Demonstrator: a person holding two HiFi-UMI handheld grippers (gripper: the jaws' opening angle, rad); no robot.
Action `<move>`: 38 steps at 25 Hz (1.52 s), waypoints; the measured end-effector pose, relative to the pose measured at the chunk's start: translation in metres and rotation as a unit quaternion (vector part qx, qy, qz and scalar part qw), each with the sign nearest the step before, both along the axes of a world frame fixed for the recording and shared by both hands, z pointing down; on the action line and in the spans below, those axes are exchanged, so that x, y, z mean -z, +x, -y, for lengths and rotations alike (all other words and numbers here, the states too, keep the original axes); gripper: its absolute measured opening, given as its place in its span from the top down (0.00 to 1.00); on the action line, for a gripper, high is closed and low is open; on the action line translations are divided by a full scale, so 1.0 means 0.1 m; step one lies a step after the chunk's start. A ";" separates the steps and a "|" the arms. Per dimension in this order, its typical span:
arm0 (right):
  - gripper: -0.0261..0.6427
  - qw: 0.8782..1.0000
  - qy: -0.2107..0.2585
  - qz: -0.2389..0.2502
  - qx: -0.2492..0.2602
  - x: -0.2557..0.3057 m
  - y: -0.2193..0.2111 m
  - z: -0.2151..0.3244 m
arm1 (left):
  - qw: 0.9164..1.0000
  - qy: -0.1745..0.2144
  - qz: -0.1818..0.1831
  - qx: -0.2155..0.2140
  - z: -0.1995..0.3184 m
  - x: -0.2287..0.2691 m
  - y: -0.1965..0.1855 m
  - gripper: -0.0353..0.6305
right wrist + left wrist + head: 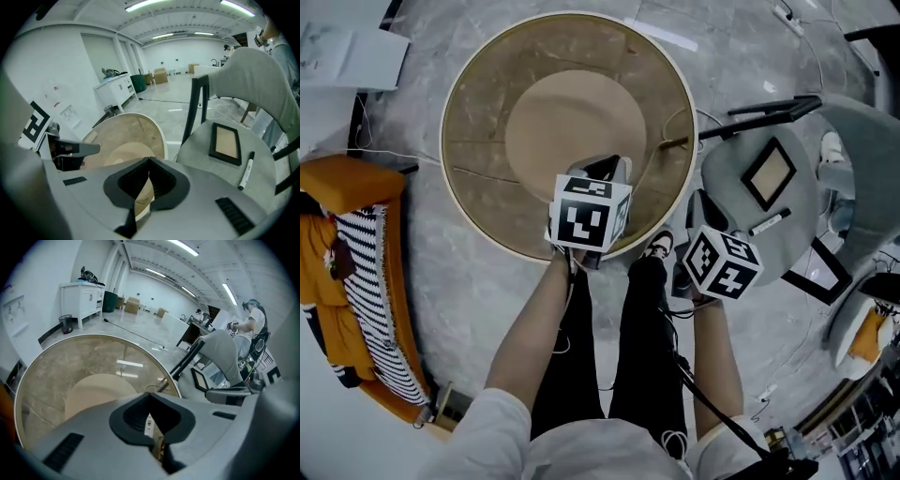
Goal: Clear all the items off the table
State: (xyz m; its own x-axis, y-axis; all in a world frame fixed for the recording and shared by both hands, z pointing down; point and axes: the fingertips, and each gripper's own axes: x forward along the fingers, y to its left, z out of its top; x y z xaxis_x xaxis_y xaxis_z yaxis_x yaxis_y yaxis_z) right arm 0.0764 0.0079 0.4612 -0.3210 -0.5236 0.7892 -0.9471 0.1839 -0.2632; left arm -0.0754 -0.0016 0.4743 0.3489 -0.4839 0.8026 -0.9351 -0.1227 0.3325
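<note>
Judging by the bare round table [483, 89], the clearing looks finished: the picture frame [769, 173] and marker [769, 222] lie on the grey chair [724, 183] to its right, and the left gripper [150, 395] and right gripper [149, 161] have their jaws closed on nothing.

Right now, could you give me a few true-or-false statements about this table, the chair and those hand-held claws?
1. The round table has nothing on its top. True.
2. A picture frame lies on the seat of the grey chair. True.
3. The marker lies on the round table. False: it lies on the chair seat, beside the frame.
4. The left gripper has its jaws wide apart. False: they are shut.
</note>
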 end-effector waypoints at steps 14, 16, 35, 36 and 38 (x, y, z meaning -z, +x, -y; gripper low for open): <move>0.93 0.999 -0.033 -0.003 0.025 -0.38 -0.48 -0.21 | 0.999 -0.029 0.002 0.021 -0.42 -0.40 -0.40 0.94; 0.93 0.999 -0.036 -0.002 0.023 -0.41 -0.49 -0.23 | 0.999 -0.034 0.003 0.019 -0.46 -0.44 -0.39 0.94; 0.93 0.999 -0.045 0.002 0.014 -0.48 -0.35 -0.32 | 0.993 -0.075 0.055 -0.069 -0.82 -0.66 -0.05 0.70; 0.93 0.999 -0.046 0.002 0.013 -0.49 -0.34 -0.33 | 0.992 -0.075 0.059 -0.080 -0.82 -0.68 -0.02 0.66; 0.93 0.999 -0.048 0.002 0.013 -0.50 -0.32 -0.35 | 0.989 -0.075 0.074 -0.100 -0.83 -0.70 0.01 0.60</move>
